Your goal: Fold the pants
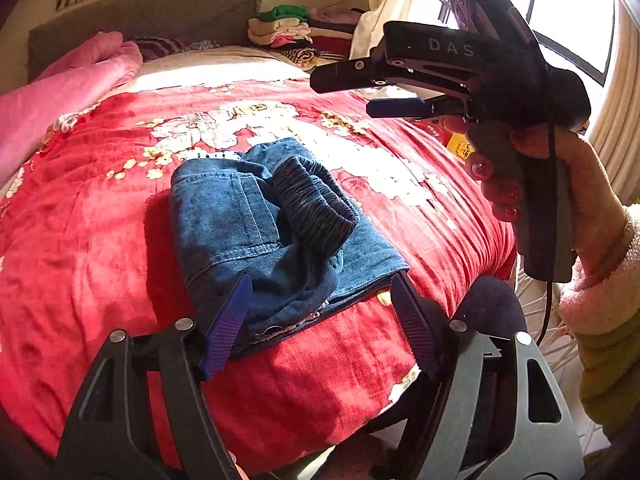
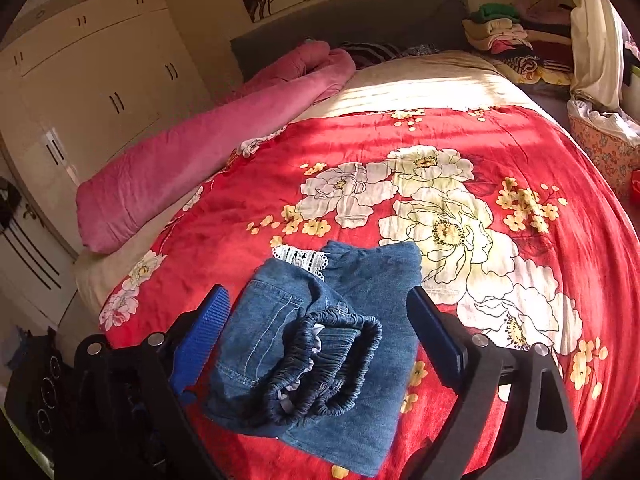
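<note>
Both grippers spread, empty | folded pants | red floral bedspread | cream wardrobe

Your right gripper: jaws spread wide, holding nothing.
Jeans: folded between your fingers, elastic waistband on top.
Lace trim: at the far edge.
Bedspread: red, floral.

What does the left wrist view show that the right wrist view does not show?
Only the left wrist view shows the right gripper from outside, held open in a hand with a fluffy pink sleeve, before a bright window. Only the right wrist view shows the cream wardrobe. Both show the folded blue denim pants lying free on the red flowered blanket, and the pink bedding roll.
</note>
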A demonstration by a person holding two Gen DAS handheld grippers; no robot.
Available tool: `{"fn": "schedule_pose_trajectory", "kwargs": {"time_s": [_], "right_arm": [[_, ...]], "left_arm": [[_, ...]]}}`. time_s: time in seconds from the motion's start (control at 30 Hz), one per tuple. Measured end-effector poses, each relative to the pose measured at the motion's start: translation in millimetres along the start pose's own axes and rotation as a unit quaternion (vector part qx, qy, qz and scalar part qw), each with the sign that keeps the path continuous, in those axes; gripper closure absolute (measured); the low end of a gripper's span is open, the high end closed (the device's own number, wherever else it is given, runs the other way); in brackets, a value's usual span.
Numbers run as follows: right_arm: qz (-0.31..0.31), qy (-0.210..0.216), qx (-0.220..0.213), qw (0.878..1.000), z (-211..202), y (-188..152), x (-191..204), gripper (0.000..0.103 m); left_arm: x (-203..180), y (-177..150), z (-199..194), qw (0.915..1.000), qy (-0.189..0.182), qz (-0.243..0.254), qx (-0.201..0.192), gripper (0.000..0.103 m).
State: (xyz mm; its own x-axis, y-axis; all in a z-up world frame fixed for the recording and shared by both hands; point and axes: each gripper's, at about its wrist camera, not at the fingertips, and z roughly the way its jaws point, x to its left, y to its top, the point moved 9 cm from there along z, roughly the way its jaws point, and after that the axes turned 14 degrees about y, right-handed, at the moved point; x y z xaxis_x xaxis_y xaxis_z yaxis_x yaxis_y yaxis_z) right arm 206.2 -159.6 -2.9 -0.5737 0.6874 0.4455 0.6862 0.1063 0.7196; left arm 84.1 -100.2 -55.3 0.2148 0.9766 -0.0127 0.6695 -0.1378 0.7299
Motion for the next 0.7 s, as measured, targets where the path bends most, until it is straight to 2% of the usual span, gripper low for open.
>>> {"fn": "schedule_pose_trajectory", "kwargs": {"time_s": [0.43,0.7], "right_arm": [[-0.019,-0.026,-0.032,0.999,-30,0,11,0.009],[-0.015,-0.028,-0.048,0.998,-41,-8,12,0.008]], "left_arm": [[20,8,-9,0.9993,0.031,-0.017,-0.016,0.018],[32,10,-12,0.9983,0.044,-0.032,-0.018,0.012]]}}
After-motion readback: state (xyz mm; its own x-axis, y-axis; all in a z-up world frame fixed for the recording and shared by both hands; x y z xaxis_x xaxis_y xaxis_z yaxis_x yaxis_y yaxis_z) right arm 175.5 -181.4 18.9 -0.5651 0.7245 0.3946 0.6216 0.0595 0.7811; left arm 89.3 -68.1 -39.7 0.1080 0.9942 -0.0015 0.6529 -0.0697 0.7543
